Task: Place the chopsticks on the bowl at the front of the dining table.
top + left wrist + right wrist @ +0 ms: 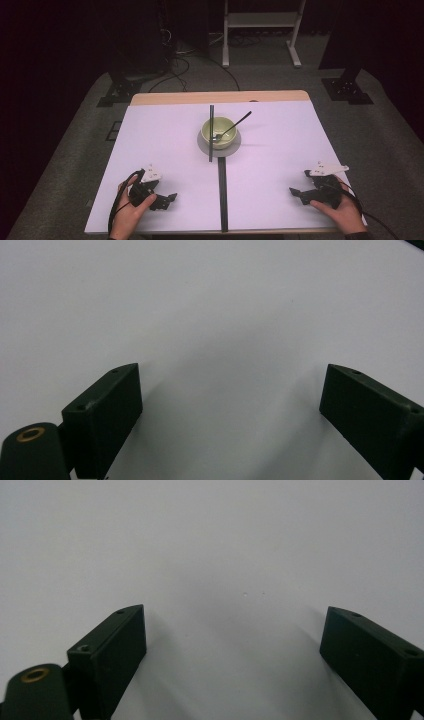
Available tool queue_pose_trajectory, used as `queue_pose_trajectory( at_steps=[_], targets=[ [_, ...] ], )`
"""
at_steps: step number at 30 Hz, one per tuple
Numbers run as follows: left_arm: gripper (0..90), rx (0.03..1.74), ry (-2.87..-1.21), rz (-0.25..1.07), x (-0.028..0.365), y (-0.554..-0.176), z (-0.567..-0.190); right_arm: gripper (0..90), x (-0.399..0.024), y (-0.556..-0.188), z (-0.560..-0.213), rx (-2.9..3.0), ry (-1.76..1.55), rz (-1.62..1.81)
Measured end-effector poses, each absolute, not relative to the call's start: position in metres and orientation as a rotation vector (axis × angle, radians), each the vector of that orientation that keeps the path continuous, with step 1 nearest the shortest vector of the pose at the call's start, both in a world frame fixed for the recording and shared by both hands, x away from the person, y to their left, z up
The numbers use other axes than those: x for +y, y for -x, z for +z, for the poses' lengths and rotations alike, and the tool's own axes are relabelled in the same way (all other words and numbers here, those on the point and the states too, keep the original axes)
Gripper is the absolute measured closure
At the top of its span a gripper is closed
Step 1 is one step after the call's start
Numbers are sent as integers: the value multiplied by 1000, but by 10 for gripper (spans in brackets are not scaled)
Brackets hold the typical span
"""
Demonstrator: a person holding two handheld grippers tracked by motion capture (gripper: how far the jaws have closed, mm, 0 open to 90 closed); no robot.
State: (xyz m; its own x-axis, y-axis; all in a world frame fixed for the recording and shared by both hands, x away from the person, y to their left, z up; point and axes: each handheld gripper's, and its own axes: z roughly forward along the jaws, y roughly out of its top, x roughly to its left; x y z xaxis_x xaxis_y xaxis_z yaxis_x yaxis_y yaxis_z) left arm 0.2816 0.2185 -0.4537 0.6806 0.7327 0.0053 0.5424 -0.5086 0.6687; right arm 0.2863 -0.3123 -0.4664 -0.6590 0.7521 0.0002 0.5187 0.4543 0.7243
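We see a round, pale green bowl (218,132) on a flat grey plate (202,145) in the middle of the smooth white table (165,150). A thin black spoon (234,125) leans in it, handle pointing up to the far right. Our left gripper (165,200) and right gripper (298,192) rest near the front edge, far from the bowl, jaws wide apart and holding nothing. The room is dark.
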Motion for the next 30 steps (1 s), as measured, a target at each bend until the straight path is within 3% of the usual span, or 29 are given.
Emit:
queue_pose_trajectory(
  at_steps=[30],
  targets=[
    [72,923,-2176,426,223,-274,-463,100,-312,-286,-466,2389,-1083,1022]
  ],
)
